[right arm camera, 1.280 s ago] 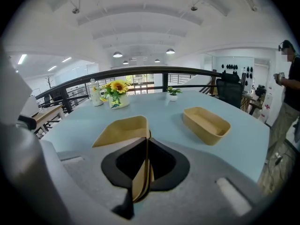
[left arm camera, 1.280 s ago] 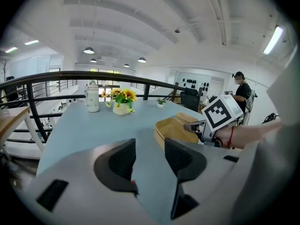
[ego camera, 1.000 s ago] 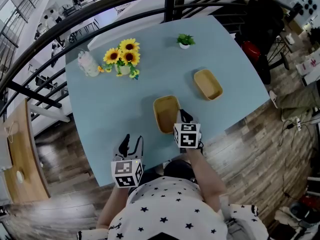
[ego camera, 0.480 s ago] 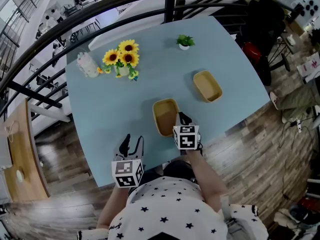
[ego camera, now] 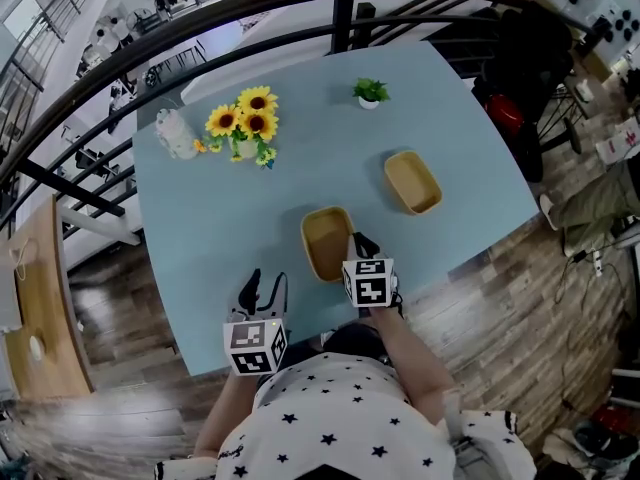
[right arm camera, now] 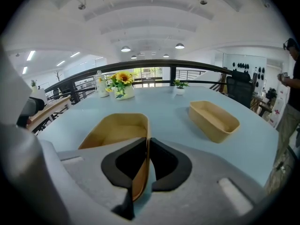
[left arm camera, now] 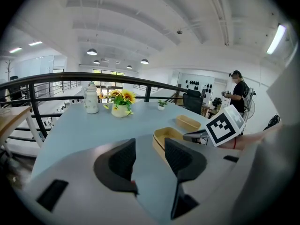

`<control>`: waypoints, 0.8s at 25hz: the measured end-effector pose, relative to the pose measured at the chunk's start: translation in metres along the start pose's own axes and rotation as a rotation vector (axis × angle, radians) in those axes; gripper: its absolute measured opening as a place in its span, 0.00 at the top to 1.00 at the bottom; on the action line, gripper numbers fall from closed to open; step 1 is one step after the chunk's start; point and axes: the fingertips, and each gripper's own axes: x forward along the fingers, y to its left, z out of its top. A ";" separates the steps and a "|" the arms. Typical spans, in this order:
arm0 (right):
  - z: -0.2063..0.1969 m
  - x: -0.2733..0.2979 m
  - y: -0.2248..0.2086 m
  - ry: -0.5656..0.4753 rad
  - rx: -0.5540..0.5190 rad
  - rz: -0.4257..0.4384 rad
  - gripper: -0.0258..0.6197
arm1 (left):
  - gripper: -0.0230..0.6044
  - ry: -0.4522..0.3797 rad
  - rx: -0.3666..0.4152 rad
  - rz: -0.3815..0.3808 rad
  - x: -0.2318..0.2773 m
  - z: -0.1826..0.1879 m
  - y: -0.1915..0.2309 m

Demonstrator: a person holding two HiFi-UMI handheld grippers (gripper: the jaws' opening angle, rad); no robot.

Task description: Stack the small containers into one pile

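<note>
Containers, two of them, both tan and shallow, sit apart on the blue tabletop [ego camera: 220, 218]. We hold the near container [ego camera: 326, 243] with our right gripper [ego camera: 357, 240]. In the right gripper view its jaws are pinched narrow on the thin right-hand wall, one pad inside the tub and one outside. That container lies close to the tabletop's front edge, its long side running away from us, and it is empty. The far container [ego camera: 412, 181] stands well apart, further back and to the right, also empty and untouched.

Our left gripper [ego camera: 262, 286] hangs over the front edge of the tabletop, to the left of the near container and clear of it. Its jaws stand apart with only bare blue surface showing between them.

At the back left we see sunflowers [ego camera: 245, 123] with a white jar [ego camera: 175, 131] just beside them. A small plant [ego camera: 370, 90] stands further right, near the dark railing [ego camera: 250, 13].
</note>
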 end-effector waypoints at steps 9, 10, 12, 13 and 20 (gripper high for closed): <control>-0.005 0.003 0.004 0.034 -0.060 0.071 0.91 | 0.67 -0.031 -0.021 0.030 0.008 0.012 -0.005; -0.005 0.004 0.004 0.037 -0.068 0.076 0.91 | 0.67 -0.035 -0.025 0.035 0.009 0.013 -0.005; -0.006 0.006 0.004 0.043 -0.081 0.086 0.91 | 0.67 -0.043 -0.035 0.048 0.009 0.015 -0.005; -0.006 0.006 0.004 0.047 -0.085 0.090 0.91 | 0.67 -0.048 -0.041 0.055 0.009 0.016 -0.005; -0.006 0.008 0.000 0.064 -0.094 0.086 0.91 | 0.67 -0.048 -0.079 0.106 -0.002 0.011 0.007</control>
